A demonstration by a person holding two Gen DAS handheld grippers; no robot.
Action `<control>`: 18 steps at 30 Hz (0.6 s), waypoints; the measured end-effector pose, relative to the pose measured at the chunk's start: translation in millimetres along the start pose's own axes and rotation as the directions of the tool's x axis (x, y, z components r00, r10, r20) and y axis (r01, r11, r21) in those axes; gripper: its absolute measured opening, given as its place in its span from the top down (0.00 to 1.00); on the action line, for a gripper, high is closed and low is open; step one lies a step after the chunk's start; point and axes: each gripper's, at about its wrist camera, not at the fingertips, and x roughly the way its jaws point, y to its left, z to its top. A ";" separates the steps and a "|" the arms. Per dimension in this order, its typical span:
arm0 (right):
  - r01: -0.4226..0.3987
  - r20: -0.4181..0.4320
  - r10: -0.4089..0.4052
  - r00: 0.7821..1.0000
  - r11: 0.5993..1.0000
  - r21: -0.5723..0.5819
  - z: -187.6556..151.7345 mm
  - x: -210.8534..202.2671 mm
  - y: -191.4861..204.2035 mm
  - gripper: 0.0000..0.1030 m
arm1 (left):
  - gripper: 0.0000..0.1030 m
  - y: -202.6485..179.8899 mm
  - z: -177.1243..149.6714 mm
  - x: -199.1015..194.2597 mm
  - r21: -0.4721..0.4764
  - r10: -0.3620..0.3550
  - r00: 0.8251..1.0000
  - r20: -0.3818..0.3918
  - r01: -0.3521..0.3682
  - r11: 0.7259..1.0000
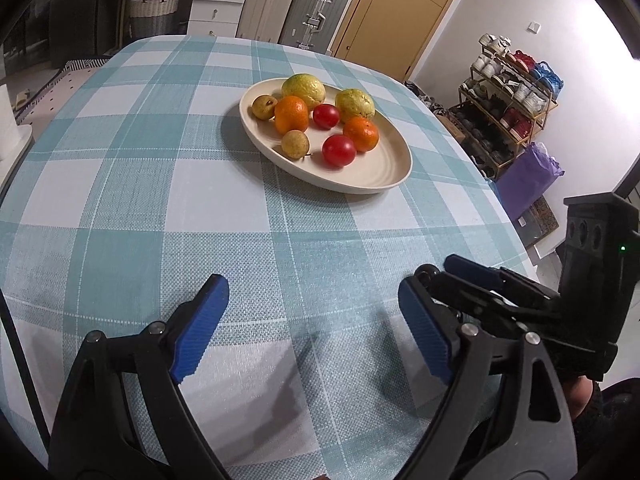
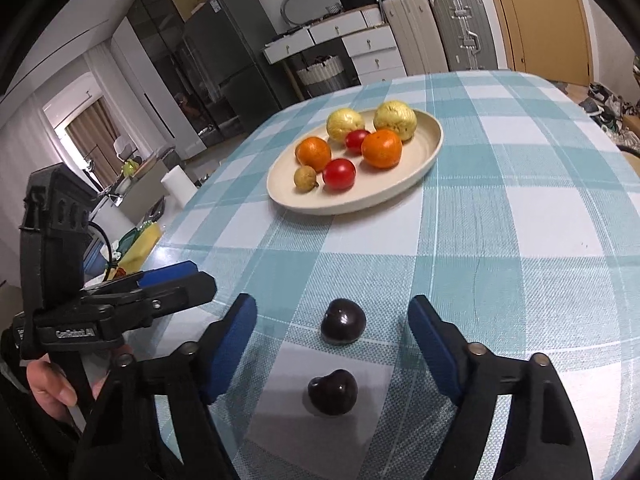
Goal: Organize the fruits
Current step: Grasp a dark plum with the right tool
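Progress | we judge most done: oval plate (image 2: 404, 184) holds guavas, oranges, red and small brown fruits | left: two dark cherries (image 2: 343, 322) on checked tablecloth (image 2: 520, 240) | right gripper (image 2: 332, 332) spread around farther cherry, not touching | left gripper (image 1: 312, 320) spread, empty

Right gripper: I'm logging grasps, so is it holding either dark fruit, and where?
Nothing is held. The right gripper is open, its pads clear of the nearer-to-plate dark fruit lying between them on the tablecloth.
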 end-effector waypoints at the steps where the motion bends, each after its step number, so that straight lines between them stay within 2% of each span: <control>1: 0.001 -0.005 -0.001 1.000 1.000 0.005 -0.4 1.5 -0.8 0.33 | 0.17 0.3 0.3 0.1 -0.001 0.001 1.000 -0.002 -0.001 1.000; 2: 0.002 -0.010 -0.002 1.000 1.000 0.007 -1.0 3.1 -1.2 0.42 | 0.17 0.6 0.2 0.3 -0.002 0.000 1.000 -0.003 0.000 1.000; 6: 0.022 -0.040 -0.022 0.999 1.000 0.009 -3.0 9.3 -2.1 0.58 | 0.17 0.1 -0.8 2.0 -0.002 0.001 1.000 -0.010 -0.001 1.000; 8: 0.018 -0.045 -0.018 0.999 1.000 0.015 -3.9 9.9 -4.0 0.74 | 0.17 -1.3 -1.3 2.5 0.000 0.000 1.000 -0.014 0.000 1.000; 13: 0.020 -0.034 -0.019 0.999 1.000 0.016 -4.6 5.0 -6.5 0.76 | 0.17 -10.0 -3.1 4.5 0.018 -0.015 1.000 -0.024 0.015 1.000; 18: 0.019 0.015 -0.020 1.000 0.999 0.050 -1.0 -9.4 -15.8 0.76 | 0.17 -26.3 -5.6 9.1 0.054 -0.031 0.999 -0.045 0.033 0.998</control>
